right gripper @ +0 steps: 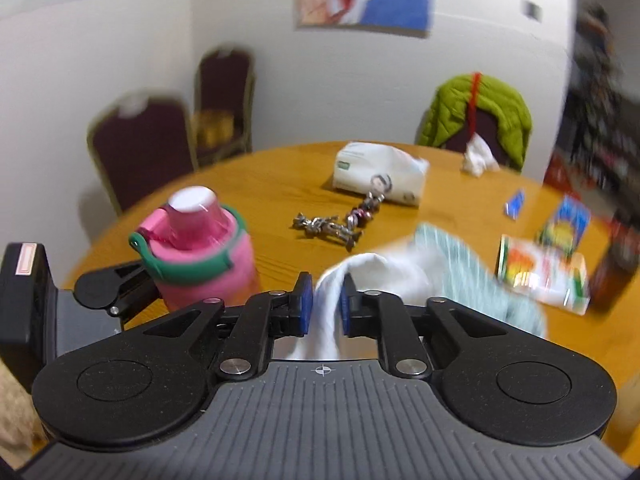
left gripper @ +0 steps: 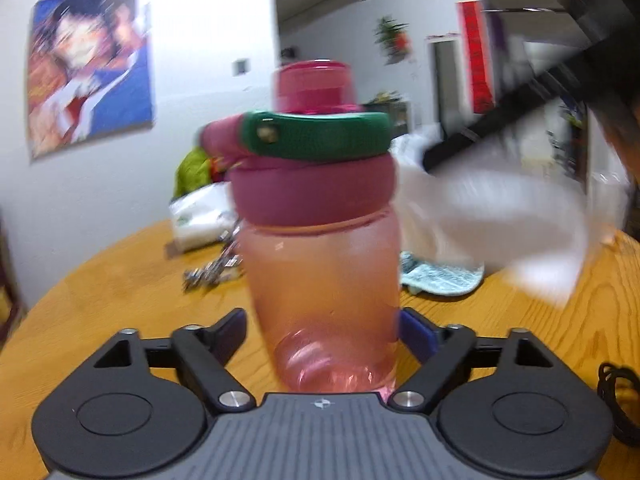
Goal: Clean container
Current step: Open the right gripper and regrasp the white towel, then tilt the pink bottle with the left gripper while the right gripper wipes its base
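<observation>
Gripping the bottle [left gripper: 320, 280] low, your left gripper [left gripper: 320, 336] clamps smooth, likely slippery plastic; right gripper [right gripper: 323, 304] pinches a limp cloth [right gripper: 376, 276].

Black linkage grippers, blue-padded fingers [right gripper: 305, 300]

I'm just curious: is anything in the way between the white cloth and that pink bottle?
Nothing visible. The right gripper pinches the white cloth; the pink bottle, clamped in the left gripper, stands just to its left, with only bare table between them.
</observation>
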Demonstrator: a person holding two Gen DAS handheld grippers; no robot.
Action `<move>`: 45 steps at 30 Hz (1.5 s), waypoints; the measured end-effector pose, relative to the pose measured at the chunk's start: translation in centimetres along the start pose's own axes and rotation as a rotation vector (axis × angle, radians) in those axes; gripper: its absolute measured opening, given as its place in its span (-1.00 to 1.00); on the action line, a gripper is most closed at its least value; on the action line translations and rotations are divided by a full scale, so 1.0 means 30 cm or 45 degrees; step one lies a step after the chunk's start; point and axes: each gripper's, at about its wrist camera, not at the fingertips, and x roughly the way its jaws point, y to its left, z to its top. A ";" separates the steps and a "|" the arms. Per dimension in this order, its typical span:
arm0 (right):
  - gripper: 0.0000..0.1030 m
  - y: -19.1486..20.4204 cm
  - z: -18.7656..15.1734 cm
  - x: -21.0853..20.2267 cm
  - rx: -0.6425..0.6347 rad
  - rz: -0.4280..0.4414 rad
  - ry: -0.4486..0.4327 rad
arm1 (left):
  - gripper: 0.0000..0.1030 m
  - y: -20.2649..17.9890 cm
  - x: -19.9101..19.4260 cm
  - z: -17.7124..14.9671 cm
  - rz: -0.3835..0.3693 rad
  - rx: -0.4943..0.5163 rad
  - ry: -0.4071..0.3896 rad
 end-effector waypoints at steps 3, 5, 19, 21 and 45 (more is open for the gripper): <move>-0.59 -0.108 -0.111 0.027 0.236 0.090 -0.063 | 0.78 -0.002 -0.009 0.023 0.061 -0.127 0.050; -0.64 -0.160 -0.165 0.067 0.375 0.168 -0.079 | 0.79 -0.043 -0.008 0.045 0.139 -0.067 0.027; 0.65 -0.034 -0.242 0.107 -0.183 -0.134 -0.071 | 0.52 -0.103 0.055 0.108 0.237 0.137 0.018; 0.66 -0.001 -0.253 0.140 -0.250 -0.127 -0.028 | 0.49 -0.057 0.045 0.105 0.189 0.057 -0.006; -0.80 0.145 -0.251 0.285 -0.466 0.534 0.157 | 0.47 0.274 0.029 0.028 0.029 -0.808 -0.115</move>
